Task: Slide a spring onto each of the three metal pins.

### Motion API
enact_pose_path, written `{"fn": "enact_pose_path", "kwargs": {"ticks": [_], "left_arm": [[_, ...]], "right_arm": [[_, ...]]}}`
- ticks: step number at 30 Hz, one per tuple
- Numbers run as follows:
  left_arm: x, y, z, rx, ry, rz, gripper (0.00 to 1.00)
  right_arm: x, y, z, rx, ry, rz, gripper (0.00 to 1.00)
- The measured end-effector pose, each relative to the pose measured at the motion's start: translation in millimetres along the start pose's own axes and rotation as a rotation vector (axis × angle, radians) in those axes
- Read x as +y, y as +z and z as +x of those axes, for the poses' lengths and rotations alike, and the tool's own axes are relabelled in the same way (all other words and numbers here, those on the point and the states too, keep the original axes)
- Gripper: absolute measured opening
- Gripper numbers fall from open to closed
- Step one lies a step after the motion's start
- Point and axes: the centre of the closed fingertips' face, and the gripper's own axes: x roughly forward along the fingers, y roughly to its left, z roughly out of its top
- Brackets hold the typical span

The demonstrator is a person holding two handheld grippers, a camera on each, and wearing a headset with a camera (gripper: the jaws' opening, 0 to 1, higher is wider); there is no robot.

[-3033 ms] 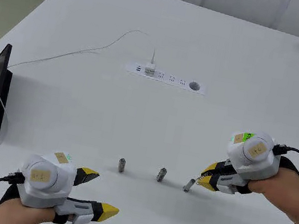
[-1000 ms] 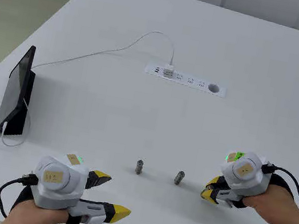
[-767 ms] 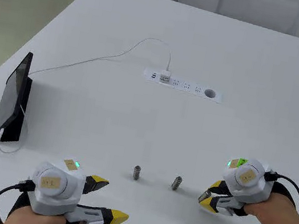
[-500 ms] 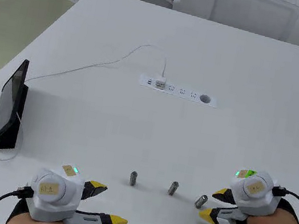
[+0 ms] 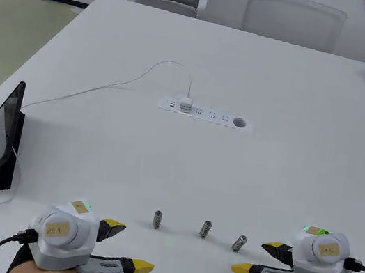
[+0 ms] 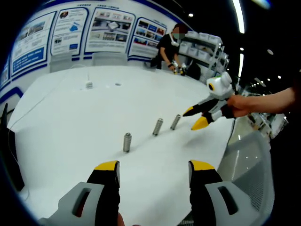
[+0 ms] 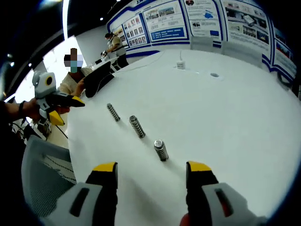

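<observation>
Three short grey metal pins stand in a row on the white counter point(image 5: 268, 173), near its front edge: the left pin point(image 5: 158, 219), the middle pin point(image 5: 206, 229) and the right pin point(image 5: 239, 243), well apart from one another. Each carries a grey coil spring point(image 7: 137, 126) around its shaft, with coils showing along almost its whole height. In the head view the right pin appears to lean a little, while the other two look upright.

The right gripper point(image 5: 257, 257), white-bodied with black, yellow-tipped jaws, hovers just beside the right pin. Its jaws are spread wide and grip nothing. The left gripper point(image 5: 129, 246), of the same make, sits near the left pin but apart from it, jaws likewise wide and empty.

Farther back lies a white power strip point(image 5: 204, 113) with a thin white cable point(image 5: 107, 84) plugged in. A dark tablet point(image 5: 0, 136) stands propped at the counter's left edge.
</observation>
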Motion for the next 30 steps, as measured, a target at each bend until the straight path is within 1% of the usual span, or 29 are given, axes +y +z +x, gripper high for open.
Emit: {"fn": "enact_pose_path", "kwargs": {"ticks": [3,7,9,12,19,23,28,30], "left_arm": [[1.5,1.2,-0.9,-0.003,0.006,-0.002,0.61],[3.6,3.1,-1.9,-0.012,0.008,-0.011,0.62],[4.4,3.0,-2.3,-0.008,0.012,-0.006,0.62],[6.0,3.0,-2.8,-0.009,0.015,-0.007,0.62],[7.0,2.3,-3.0,-0.009,0.021,-0.014,0.63],[8.3,2.5,-3.3,-0.009,0.025,-0.018,0.63],[8.3,3.6,-3.8,-0.009,0.028,-0.020,0.64],[8.2,4.2,-4.1,-0.010,0.030,-0.023,0.64]], "right_arm": [[3.9,4.3,-3.7,-0.044,0.005,0.045,0.64],[9.2,4.1,-8.1,-0.058,0.001,0.052,0.69],[10.3,3.8,-10.0,-0.064,-0.003,0.053,0.72],[17.0,7.5,-15.3,-0.088,0.002,0.065,0.75],[28.3,6.2,-21.6,-0.105,-0.001,0.072,0.79],[33.9,1.8,-23.2,-0.109,0.001,0.072,0.80],[34.9,-3.3,-25.3,-0.105,-0.004,0.077,0.81],[34.1,-3.6,-27.7,-0.110,-0.009,0.081,0.81]]}}
